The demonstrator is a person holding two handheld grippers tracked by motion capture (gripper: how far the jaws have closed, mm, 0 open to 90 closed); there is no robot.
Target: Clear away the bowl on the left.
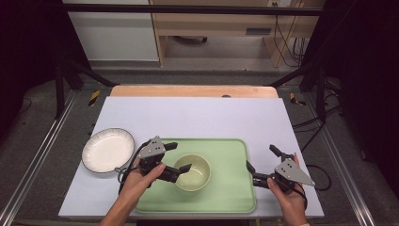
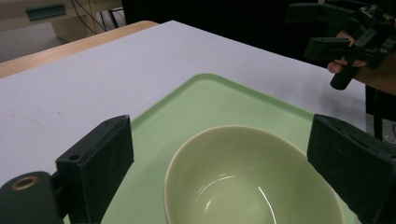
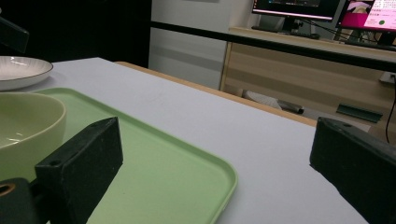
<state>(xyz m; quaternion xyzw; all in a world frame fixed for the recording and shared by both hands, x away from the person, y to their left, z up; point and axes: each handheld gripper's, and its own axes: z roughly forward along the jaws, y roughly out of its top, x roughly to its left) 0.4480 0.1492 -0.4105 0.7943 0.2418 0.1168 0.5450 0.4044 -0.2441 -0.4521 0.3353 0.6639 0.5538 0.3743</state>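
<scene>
Both hands rest low: left gripper (image 1: 178,158) jaws released around the bowl (image 1: 193,172) (already on the tray (image 1: 235,188)), right gripper (image 1: 261,159) idle, jaws wide apart.

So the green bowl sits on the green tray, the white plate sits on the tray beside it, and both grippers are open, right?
Not quite. The plate is off the tray, on the white table cover to its left; the high view shows it. The rest stands: the bowl sits on the tray, and the left gripper and right gripper are both open.
</scene>
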